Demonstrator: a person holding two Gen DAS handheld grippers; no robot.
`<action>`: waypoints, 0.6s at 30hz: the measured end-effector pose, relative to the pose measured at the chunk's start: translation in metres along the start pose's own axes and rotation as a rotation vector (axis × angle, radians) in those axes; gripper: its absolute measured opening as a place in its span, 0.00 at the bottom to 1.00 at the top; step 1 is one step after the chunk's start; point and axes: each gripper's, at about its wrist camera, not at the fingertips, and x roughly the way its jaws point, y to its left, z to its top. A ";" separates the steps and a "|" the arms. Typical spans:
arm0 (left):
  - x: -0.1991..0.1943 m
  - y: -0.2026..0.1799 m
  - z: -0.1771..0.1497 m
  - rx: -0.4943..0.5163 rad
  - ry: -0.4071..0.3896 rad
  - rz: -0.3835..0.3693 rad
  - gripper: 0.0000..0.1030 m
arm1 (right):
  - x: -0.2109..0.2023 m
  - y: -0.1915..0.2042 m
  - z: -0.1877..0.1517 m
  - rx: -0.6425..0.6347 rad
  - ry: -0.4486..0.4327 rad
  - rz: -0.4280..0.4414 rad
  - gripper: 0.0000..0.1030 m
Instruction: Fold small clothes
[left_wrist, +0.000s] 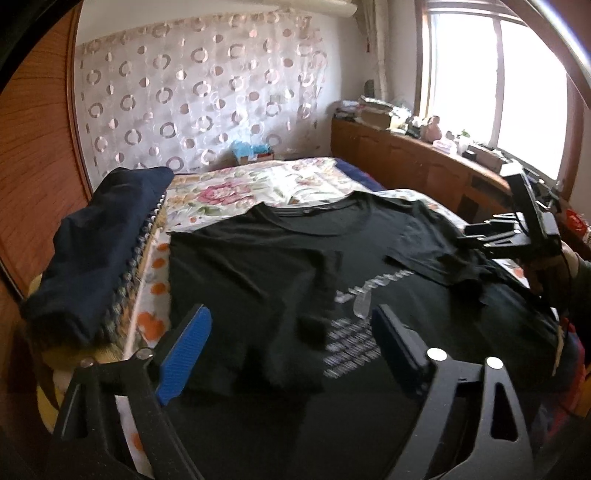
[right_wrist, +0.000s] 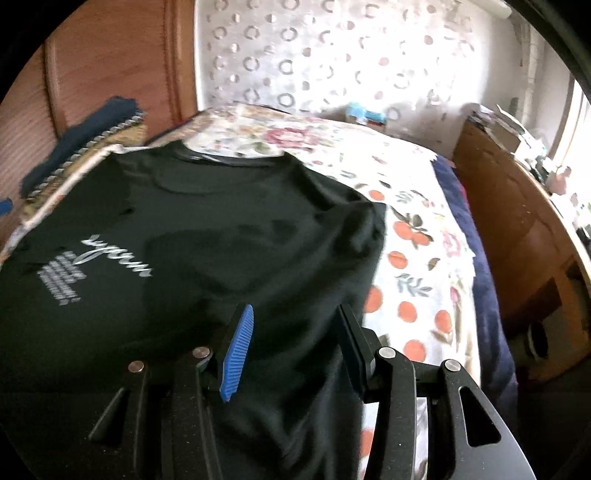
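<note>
Both pairs of jaws are apart and hold nothing. Your left gripper (left_wrist: 291, 350) has wide jaws over the near left part of the black T-shirt (left_wrist: 295, 258). Your right gripper (right_wrist: 295, 354) has its jaws partly apart over the shirt's right side, with cloth below them but not pinched.

Starting at the left, a dark blue folded cloth (left_wrist: 96, 251) sits on a stack beside the bed (left_wrist: 236, 188). The T-shirt lies spread on the flowered bed cover, collar away from you. Its left side looks already folded in over the middle, with some white print still showing, and the right sleeve (left_wrist: 436, 258) is turned in too.

To do this step well, I think you should pick one clean edge for each gripper, pinch only the top layer you want to move, and lift both sides together so the fold stays straight. Smooth the bumps near the right sleeve first.

Your left view shows the whole shirt, the right gripper at the far right with a hand behind it, and the window (left_wrist: 498, 85). Your right view shows the shirt's right edge and the orange-print cover (right_wrist: 413, 258) beside it, which the left view barely shows.
</note>
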 end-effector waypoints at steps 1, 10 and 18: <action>0.006 0.005 0.005 -0.004 0.014 0.007 0.82 | 0.004 -0.002 0.001 0.003 0.002 -0.002 0.46; 0.072 0.050 0.054 -0.022 0.146 0.082 0.69 | 0.020 -0.017 0.009 0.013 0.003 0.022 0.47; 0.131 0.071 0.078 -0.013 0.298 0.175 0.60 | 0.019 -0.023 0.006 0.061 0.009 0.070 0.49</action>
